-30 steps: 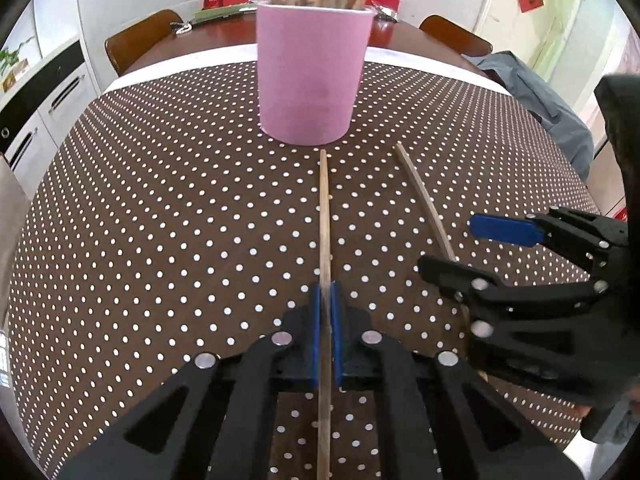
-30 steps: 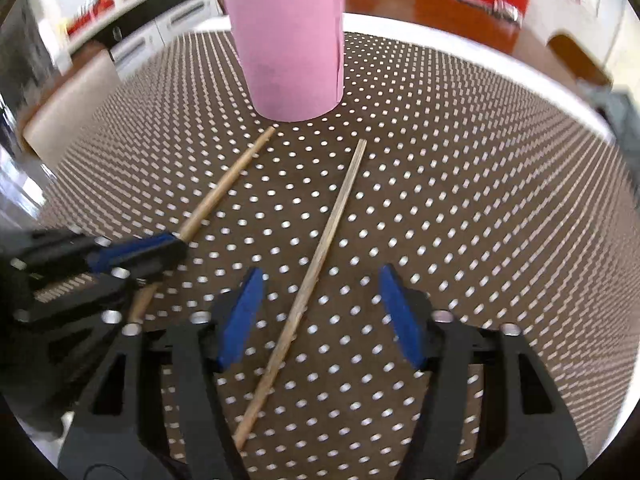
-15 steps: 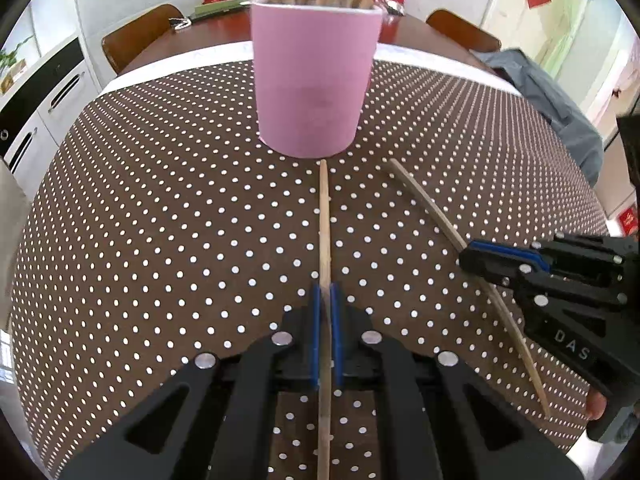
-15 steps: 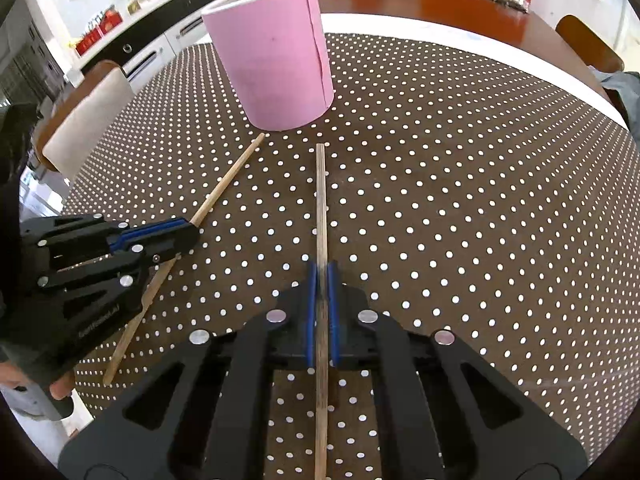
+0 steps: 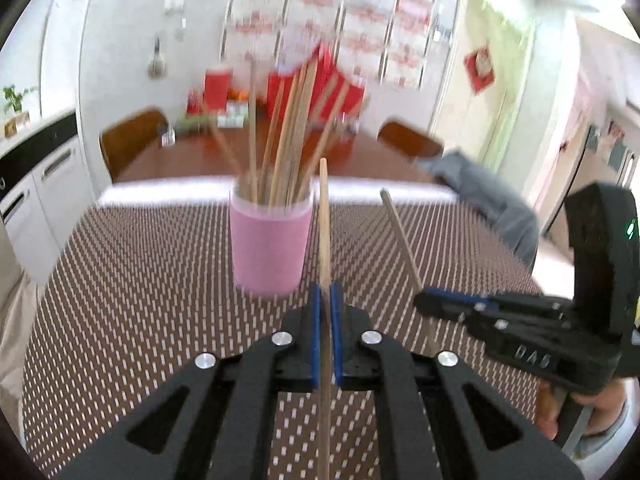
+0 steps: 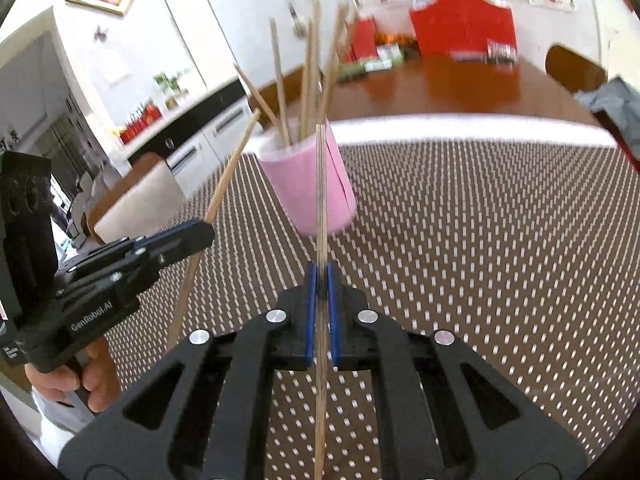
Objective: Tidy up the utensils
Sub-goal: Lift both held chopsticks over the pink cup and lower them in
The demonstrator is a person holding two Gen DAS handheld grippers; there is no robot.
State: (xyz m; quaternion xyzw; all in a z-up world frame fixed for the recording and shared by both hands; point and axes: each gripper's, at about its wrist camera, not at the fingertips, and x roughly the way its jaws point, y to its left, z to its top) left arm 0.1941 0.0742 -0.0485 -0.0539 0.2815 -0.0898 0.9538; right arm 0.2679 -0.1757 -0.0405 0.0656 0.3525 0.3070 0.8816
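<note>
A pink cup [image 5: 271, 246] [image 6: 316, 188] full of wooden chopsticks stands on the dotted tablecloth. My left gripper [image 5: 325, 292] is shut on one wooden chopstick [image 5: 324, 216], lifted off the cloth with its tip level with the cup's rim, just right of it. My right gripper [image 6: 320, 272] is shut on a second chopstick [image 6: 321, 184], also raised, its tip crossing the cup's rim. Each gripper shows in the other's view: the right gripper [image 5: 430, 300] at right with its stick [image 5: 400, 236], the left gripper [image 6: 200, 232] at left with its stick [image 6: 230, 172].
The brown white-dotted tablecloth [image 5: 140, 280] covers the near table; a bare wooden tabletop [image 6: 460, 88] lies beyond it with red boxes [image 6: 464, 28]. Wooden chairs [image 5: 132, 140] stand behind, a grey cloth [image 5: 492, 200] hangs at right, and white cabinets [image 5: 36, 200] stand at left.
The right gripper closed on the second chopstick that lay on the cloth. Both grippers then rose and tilted up, lifting their chopsticks off the table, further back from the cup.
</note>
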